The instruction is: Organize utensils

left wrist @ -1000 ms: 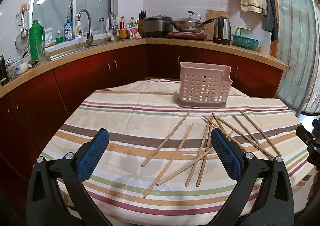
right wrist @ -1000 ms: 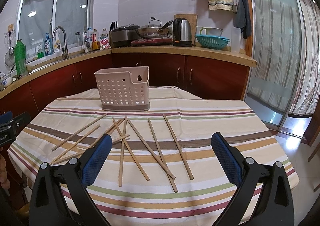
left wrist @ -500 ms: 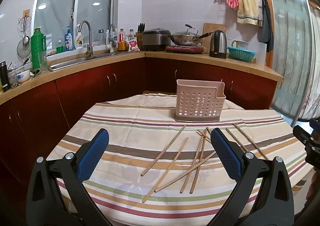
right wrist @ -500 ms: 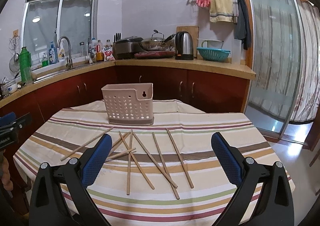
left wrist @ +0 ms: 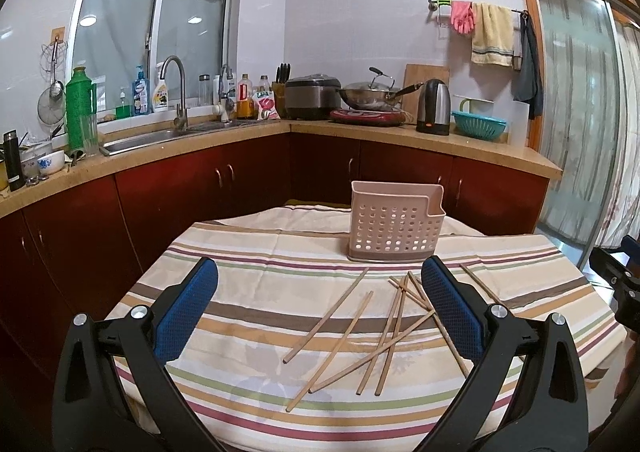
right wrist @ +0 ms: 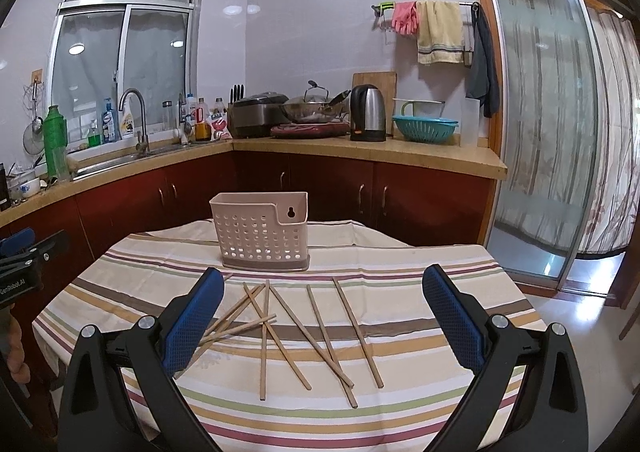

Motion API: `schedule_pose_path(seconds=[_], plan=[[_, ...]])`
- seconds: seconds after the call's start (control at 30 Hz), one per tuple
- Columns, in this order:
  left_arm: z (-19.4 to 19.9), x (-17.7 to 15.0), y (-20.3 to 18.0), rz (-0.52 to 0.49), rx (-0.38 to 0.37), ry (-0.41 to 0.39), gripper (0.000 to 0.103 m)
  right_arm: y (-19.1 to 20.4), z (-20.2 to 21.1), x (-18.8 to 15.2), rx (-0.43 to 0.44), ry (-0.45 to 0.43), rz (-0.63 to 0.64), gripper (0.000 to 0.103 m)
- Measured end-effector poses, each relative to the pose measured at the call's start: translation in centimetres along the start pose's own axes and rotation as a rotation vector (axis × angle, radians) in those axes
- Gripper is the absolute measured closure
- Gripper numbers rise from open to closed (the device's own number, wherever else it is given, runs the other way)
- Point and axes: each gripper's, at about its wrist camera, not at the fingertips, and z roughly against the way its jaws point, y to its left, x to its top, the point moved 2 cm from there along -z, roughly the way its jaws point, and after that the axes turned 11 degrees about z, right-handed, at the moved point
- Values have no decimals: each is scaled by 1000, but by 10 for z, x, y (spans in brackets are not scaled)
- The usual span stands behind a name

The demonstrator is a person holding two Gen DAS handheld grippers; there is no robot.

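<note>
Several wooden chopsticks (left wrist: 325,315) lie scattered and crossed on the striped tablecloth (left wrist: 240,292), in front of a pink perforated utensil basket (left wrist: 394,228) that stands upright near the far edge. My left gripper (left wrist: 319,264) hovers open above the near left side, holding nothing. In the right wrist view the same chopsticks (right wrist: 264,340) spread out before the basket (right wrist: 260,230). There my right gripper (right wrist: 322,273) is open too and apart from them. Each gripper shows at the edge of the other's view.
Dark red cabinets and a counter (left wrist: 400,132) with sink (left wrist: 160,136), kettle (right wrist: 368,118) and wok run behind the table. A glass sliding door (right wrist: 540,132) is at the right. A hand (right wrist: 16,340) holds the left gripper.
Both grippers have drawn back and risen, so the table looks smaller and farther. The chopsticks and basket have not moved.
</note>
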Motion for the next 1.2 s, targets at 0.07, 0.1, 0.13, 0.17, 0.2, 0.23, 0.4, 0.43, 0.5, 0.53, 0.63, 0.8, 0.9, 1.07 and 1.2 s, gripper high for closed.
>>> schedule_pose_path(seconds=[0.07, 0.1, 0.13, 0.17, 0.2, 0.23, 0.4, 0.43, 0.5, 0.53, 0.63, 0.8, 0.9, 1.07, 1.2], plan=[[2, 2, 0, 1, -1, -6, 4, 0, 1, 1, -1, -4, 1, 6], [3, 1, 0, 1, -2, -7, 4, 1, 2, 1, -1, -6, 2, 6], [4, 2, 0, 1, -2, -9, 4, 1, 2, 1, -2, -8, 2, 6], [4, 2, 0, 1, -3, -11, 4, 2, 3, 1, -2, -9, 3, 6], [5, 2, 0, 1, -4, -12, 4, 2, 3, 2, -2, -11, 3, 6], [5, 2, 0, 1, -4, -12, 4, 2, 4, 1, -2, -13, 3, 6], [9, 3, -1, -4, -5, -22, 4, 2, 7, 2, -5, -21, 1, 6], [9, 3, -1, -5, -6, -23, 4, 2, 7, 1, -5, -22, 0, 6], [9, 3, -1, -6, -7, -23, 4, 1, 7, 2, -5, -21, 0, 6], [10, 3, -1, -7, -7, -23, 4, 1, 6, 2, -5, -21, 1, 6], [9, 3, -1, -8, -8, -21, 4, 2, 6, 1, -4, -20, 0, 6], [3, -1, 0, -23, -11, -7, 4, 2, 4, -2, -4, -14, 2, 6], [-11, -9, 4, -36, -7, 28, 4, 1, -4, -9, 3, 5, 0, 6], [-46, -35, 17, -66, 24, 117, 4, 0, -26, -29, 23, 65, -8, 6], [-72, -61, 30, -101, 41, 204, 4, 0, -47, -47, 49, 125, -21, 6]])
